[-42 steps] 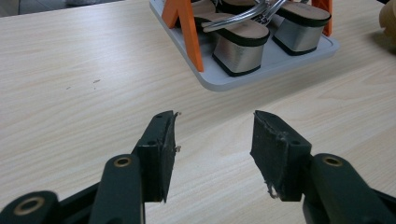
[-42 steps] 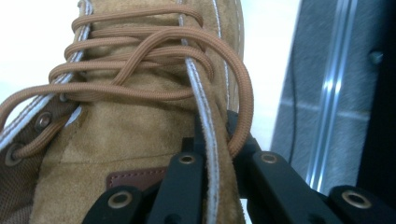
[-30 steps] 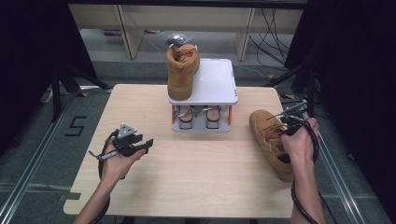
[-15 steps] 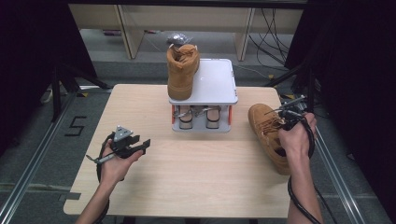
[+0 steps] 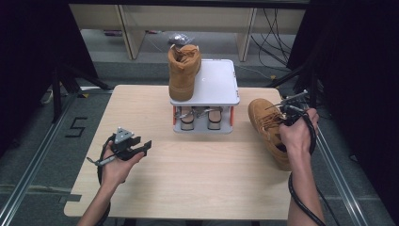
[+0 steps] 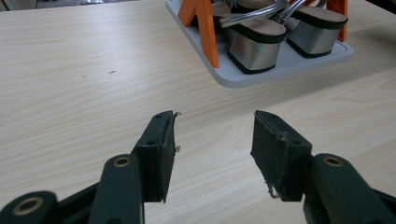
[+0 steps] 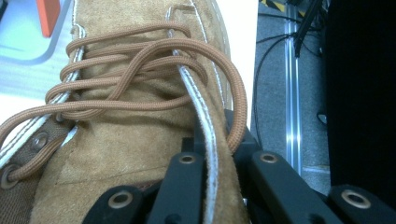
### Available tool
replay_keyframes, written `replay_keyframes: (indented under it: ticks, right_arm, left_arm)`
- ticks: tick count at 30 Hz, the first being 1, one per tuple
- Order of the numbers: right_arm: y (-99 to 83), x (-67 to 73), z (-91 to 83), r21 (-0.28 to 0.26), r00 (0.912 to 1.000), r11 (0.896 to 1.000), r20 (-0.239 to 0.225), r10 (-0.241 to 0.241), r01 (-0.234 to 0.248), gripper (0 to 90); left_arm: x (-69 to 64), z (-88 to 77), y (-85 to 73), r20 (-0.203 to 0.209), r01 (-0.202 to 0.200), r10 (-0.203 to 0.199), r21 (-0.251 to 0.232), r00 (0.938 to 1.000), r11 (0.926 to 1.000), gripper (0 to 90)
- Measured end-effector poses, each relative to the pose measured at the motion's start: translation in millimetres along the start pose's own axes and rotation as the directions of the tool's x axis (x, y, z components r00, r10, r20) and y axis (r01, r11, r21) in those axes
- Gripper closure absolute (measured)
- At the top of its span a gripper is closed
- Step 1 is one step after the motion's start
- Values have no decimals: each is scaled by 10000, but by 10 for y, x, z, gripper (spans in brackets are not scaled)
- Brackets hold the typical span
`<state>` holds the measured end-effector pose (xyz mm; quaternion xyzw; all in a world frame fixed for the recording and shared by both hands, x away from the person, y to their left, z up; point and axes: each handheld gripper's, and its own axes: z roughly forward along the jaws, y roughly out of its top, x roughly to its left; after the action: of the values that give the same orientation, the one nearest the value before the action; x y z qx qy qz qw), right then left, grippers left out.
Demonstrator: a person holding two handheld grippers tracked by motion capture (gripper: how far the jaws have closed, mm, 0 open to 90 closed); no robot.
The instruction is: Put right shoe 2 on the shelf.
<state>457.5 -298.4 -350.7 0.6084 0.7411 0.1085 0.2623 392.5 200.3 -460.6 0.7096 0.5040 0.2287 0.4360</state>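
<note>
Both tongs were in the person's hands at the table (image 5: 188, 183). Right gripper (image 5: 288, 112) sat at about three o'clock on the tabletop in the high view, its jaws clamped together on the upper edge of the tan boot (image 5: 268, 129), near the boot's collar. In the right gripper view (image 7: 212, 154) the two black jaws pinched the suede flap with its pale stitched rim between them, and one loop of the brown lace (image 7: 140, 70) ran down past the right jaw. That boot lay on the wood at the table's right edge, toe towards twelve o'clock, heel towards five o'clock under the person's right hand (image 5: 296, 136).

Left gripper (image 5: 141, 147) rested at about eight o'clock on the table, held low in the left hand (image 5: 117, 162), well apart from any shoe. Its jaws stood apart with nothing between them; the left gripper view (image 6: 212, 140) showed bare wood grain in the gap, and the pads were worn and chipped at their edges.

At twelve o'clock from the table's middle stood a small grey rack (image 5: 216, 84) on orange legs (image 5: 231, 115). A second tan boot (image 5: 182, 70) stood upright on the rack's top plate, at its left side. Under the plate, two shoe forms (image 5: 200, 117) with metal fittings stood side by side; the left gripper view showed them at about one o'clock, silver-sided with brown tops (image 6: 259, 39).
</note>
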Motion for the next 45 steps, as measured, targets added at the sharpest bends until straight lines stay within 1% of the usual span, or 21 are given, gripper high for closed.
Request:
replay_keyframes:
  ticks: [4,5,7,8,10,11,14,15,17,19,20,21,25,31,37,38,39,40,41,42,45]
  right_arm:
    - [47,-7,-30,-103,10000,9999,3,18,-18,862]
    - [54,16,-39,-92,9996,9996,95,258,-257,862]
    - [70,15,-53,-68,9994,9994,90,327,-327,862]
    - [81,-2,-57,-107,9997,9998,182,155,-153,862]
    - [94,-12,-69,-132,9997,9998,173,148,-145,862]
    - [102,-27,-68,-179,10000,9998,55,60,-59,862]
    - [118,-44,-87,-279,10000,9996,0,93,-93,862]
    - [125,-46,-96,-243,9999,9997,99,76,-74,862]
    - [134,-57,-108,-294,9999,9995,89,92,-89,862]
    - [142,-49,-125,-292,9994,9991,164,300,-295,862]
    - [147,-51,-138,-285,9993,9992,267,272,-264,862]
    - [152,-48,-139,-300,9992,9990,214,331,-324,862]
    - [174,-56,-131,-323,9997,9993,194,177,-171,862]
    - [209,-35,-139,-333,9997,9993,179,155,-149,862]
    - [307,-24,-223,-462,9994,9989,309,139,-124,862]
    - [325,0,-245,-429,9985,9984,388,375,-358,862]
    - [325,0,-245,-429,9985,9984,388,375,-358,862]
    - [371,-15,-264,-577,9992,9982,373,155,-134,862]
    - [383,12,-276,-549,9982,9977,425,427,-403,862]
    - [406,-8,-282,-617,9992,9980,364,172,-149,862]
    - [462,20,-309,-669,9984,9974,477,288,-256,862]
  left_arm:
    - [-16,8,1,-46,-5,5,28,10000,10000,484]
    - [-19,11,2,-36,-18,19,22,10000,10000,484]
    - [-21,13,8,-38,-50,50,0,10000,10000,484]
    - [-20,13,11,-4,-49,49,-32,10000,10000,484]
    - [-21,12,16,-8,-30,30,-46,10000,10000,484]
    - [-22,15,22,-16,2,-2,-110,10000,9999,484]
    - [-18,18,23,-41,8,-9,-147,10000,9999,484]
    - [-20,20,23,-44,-2,2,-161,10000,9999,484]
    - [-25,20,21,-39,-15,14,-210,10000,9998,484]
    - [-22,12,15,-74,-60,58,-216,10000,9997,484]
    - [-19,8,10,-90,-52,50,-260,9999,9996,483]
    - [-20,5,6,-137,-7,3,-294,9999,9996,483]
    - [-15,-1,-3,-155,-40,36,-266,9999,9996,483]
    - [-19,-3,-14,-121,-22,19,-270,9999,9996,483]
    - [-10,-5,-31,-71,-30,28,-291,10000,9996,483]
    - [-7,-5,-30,-41,-35,34,-303,10000,9995,484]
    - [-7,-5,-30,-41,-35,34,-303,10000,9995,483]
    - [-8,-14,-27,-82,-22,20,-296,10000,9996,483]
    - [-7,-16,-26,-86,-23,20,-300,10000,9995,483]
    - [-6,-19,-25,-85,-31,29,-293,10000,9996,483]
    - [-1,-18,-23,-74,-76,74,-303,9999,9995,483]
